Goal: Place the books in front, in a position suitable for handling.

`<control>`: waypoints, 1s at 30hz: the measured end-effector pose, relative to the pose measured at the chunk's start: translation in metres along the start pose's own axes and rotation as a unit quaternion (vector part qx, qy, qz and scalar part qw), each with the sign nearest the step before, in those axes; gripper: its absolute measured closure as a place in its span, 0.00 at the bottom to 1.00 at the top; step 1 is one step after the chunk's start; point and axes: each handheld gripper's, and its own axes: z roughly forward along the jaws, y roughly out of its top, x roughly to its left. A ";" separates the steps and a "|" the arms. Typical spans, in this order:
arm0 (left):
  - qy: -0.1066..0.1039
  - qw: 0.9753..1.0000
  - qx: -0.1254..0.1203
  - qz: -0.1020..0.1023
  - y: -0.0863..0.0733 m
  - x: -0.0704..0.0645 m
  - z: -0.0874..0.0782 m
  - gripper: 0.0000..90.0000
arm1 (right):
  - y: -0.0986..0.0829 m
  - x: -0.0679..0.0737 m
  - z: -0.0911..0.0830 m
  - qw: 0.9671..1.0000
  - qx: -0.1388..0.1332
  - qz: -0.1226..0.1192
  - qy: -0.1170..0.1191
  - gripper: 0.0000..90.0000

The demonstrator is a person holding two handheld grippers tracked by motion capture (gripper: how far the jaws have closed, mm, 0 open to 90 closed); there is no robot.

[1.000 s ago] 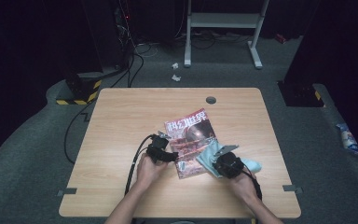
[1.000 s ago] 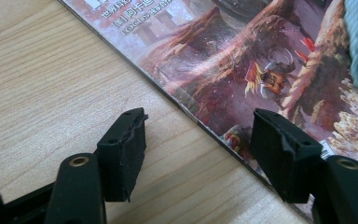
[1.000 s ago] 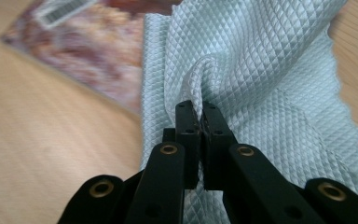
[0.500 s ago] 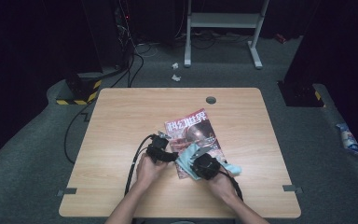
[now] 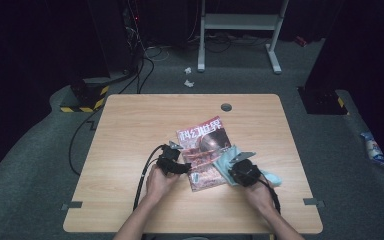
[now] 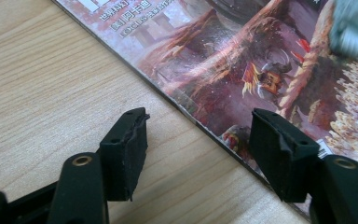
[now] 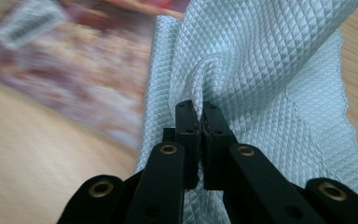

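Note:
A magazine (image 5: 203, 150) with a red illustrated cover lies on the wooden table (image 5: 130, 125). A pale blue cloth (image 5: 223, 162) lies partly on its right edge. My right gripper (image 5: 236, 167) is shut on a fold of the cloth (image 7: 242, 60); the magazine (image 7: 74, 79) is blurred at its left. My left gripper (image 5: 182, 167) rests at the magazine's left edge. In the left gripper view its jaws (image 6: 198, 135) stand open astride the magazine's edge (image 6: 242, 60), one pad over the wood and one over the cover.
A round grommet hole (image 5: 226, 107) sits near the table's far edge. A black cable (image 5: 142, 172) trails from the left gripper toward the front edge. A white frame (image 5: 240, 30) stands on the grey floor beyond the table.
My right gripper slid left across the magazine with the cloth, then came back to the right. The left gripper stayed in place at the magazine's edge.

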 end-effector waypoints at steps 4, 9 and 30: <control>-0.003 1.000 0.000 -0.001 0.000 0.000 0.000 0.43 | -0.003 -0.015 -0.002 1.000 0.004 0.022 -0.013 0.97; -0.004 1.000 -0.001 -0.002 0.000 0.000 0.000 0.43 | 0.008 0.004 0.004 1.000 0.008 -0.013 -0.017 0.97; -0.004 1.000 -0.002 -0.003 -0.001 -0.001 -0.001 0.44 | 0.056 0.085 0.033 0.993 -0.012 -0.086 0.083 0.97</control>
